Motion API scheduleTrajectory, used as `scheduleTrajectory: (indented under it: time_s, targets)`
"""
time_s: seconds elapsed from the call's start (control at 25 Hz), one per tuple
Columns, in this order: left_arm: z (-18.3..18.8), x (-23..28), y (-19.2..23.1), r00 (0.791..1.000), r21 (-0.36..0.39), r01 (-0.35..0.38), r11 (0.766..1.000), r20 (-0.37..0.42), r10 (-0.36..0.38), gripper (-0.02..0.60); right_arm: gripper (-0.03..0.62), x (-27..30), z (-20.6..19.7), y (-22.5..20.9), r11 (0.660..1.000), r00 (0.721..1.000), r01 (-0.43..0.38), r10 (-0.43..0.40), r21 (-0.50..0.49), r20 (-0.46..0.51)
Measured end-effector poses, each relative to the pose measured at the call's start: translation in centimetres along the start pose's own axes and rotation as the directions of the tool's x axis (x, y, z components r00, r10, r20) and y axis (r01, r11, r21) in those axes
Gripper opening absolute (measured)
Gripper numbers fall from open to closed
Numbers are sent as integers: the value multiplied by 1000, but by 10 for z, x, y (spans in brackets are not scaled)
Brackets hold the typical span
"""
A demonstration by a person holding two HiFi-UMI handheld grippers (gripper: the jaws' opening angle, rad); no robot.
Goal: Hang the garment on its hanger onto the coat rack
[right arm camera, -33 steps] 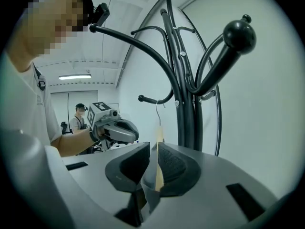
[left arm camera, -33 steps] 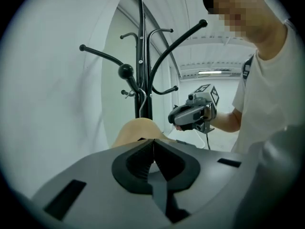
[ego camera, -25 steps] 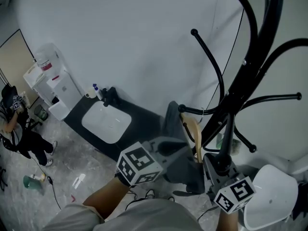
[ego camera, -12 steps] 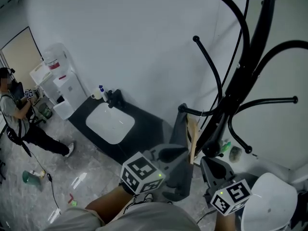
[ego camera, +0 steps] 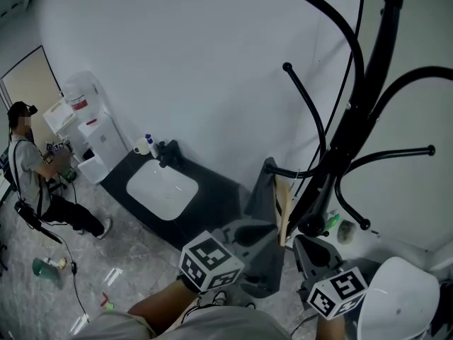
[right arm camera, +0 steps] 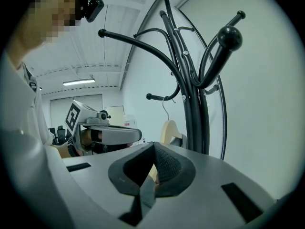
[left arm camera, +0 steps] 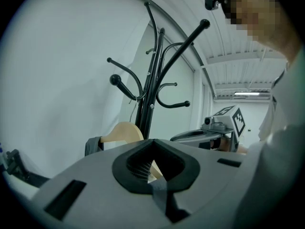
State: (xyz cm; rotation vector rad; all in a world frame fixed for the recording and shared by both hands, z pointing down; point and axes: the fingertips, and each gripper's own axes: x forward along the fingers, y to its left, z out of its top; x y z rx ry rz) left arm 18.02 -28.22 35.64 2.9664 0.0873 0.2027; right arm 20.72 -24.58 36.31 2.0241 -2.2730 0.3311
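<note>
Both grippers are up at the coat rack (ego camera: 354, 119), a black pole with curved arms ending in ball tips. The left gripper (ego camera: 248, 236) has its jaws pressed together, and in the left gripper view a thin grey fold of the garment (ego camera: 263, 268) is pinched between the pads (left arm camera: 138, 168). The right gripper (ego camera: 311, 252) sits just beside the pole. Its jaws are also pressed together on a strip of the same grey cloth, seen clearly in the right gripper view.

The dark grey garment hangs between the two grippers, and its upper part is draped over the wooden hanger (ego camera: 283, 207). That hanger is right against the pole on its left in the head view. Its wire hook (right arm camera: 165, 104) rides at one of the rack's lower arms and looks caught over it.

Below and to the left in the head view, a white washbasin (ego camera: 161, 188) is set in a dark surface (ego camera: 212, 183), with a water dispenser (ego camera: 88, 129) beside it. A person (ego camera: 32, 183) stands near the dispenser on the pale floor.
</note>
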Motion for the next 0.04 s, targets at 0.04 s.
scheduleTrajectory:
  time_s: [0.04]
  targets:
    - [0, 0, 0, 1000, 1, 3, 1000, -1, -3, 5, 15, 1, 0, -1, 1000, 1000, 3, -3, 1, 0]
